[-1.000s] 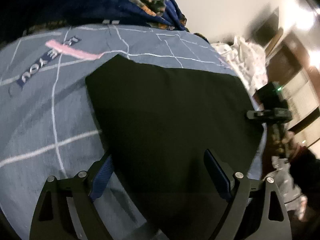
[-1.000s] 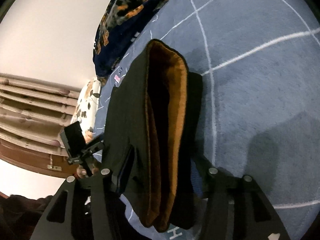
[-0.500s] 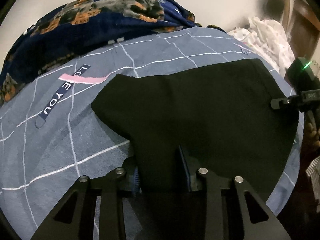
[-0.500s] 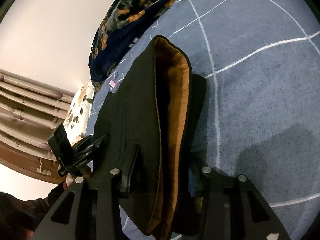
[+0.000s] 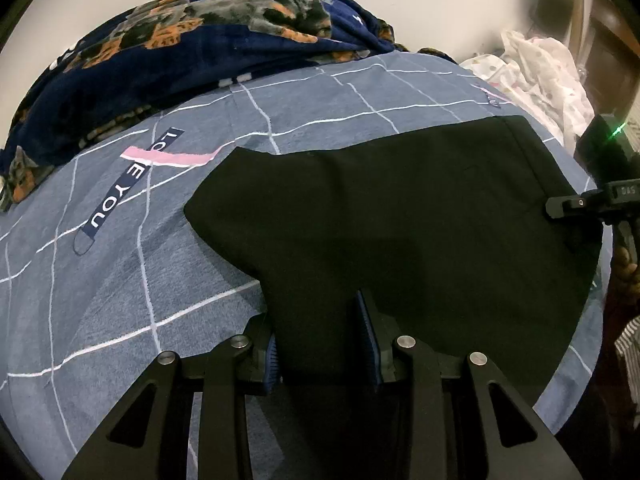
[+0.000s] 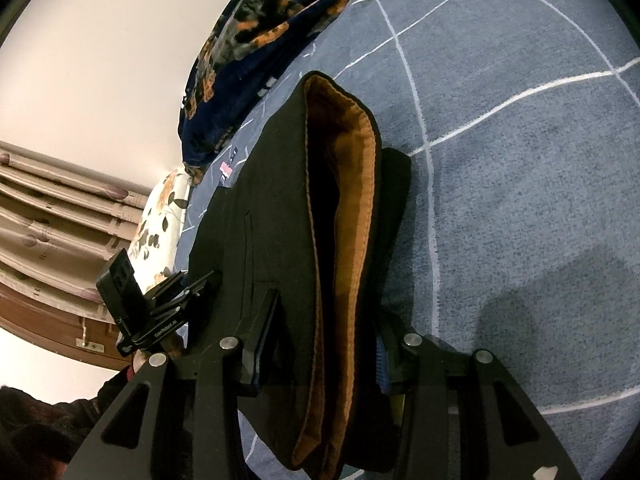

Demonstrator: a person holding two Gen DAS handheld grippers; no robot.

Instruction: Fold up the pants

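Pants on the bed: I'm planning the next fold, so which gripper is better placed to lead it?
Probably neither alone. The left gripper pinches the black pants at one end and the right gripper clamps the orange-lined waistband.

Bare bedsheet (image 5: 100,280) lies open left of the pants (image 5: 400,208); a heaped blanket (image 5: 180,52) blocks beyond.

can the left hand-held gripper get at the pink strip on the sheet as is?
Probably not yet: the left hand-held gripper is shut on the black pants. The pink strip lies uncovered on the sheet, beside the pants.
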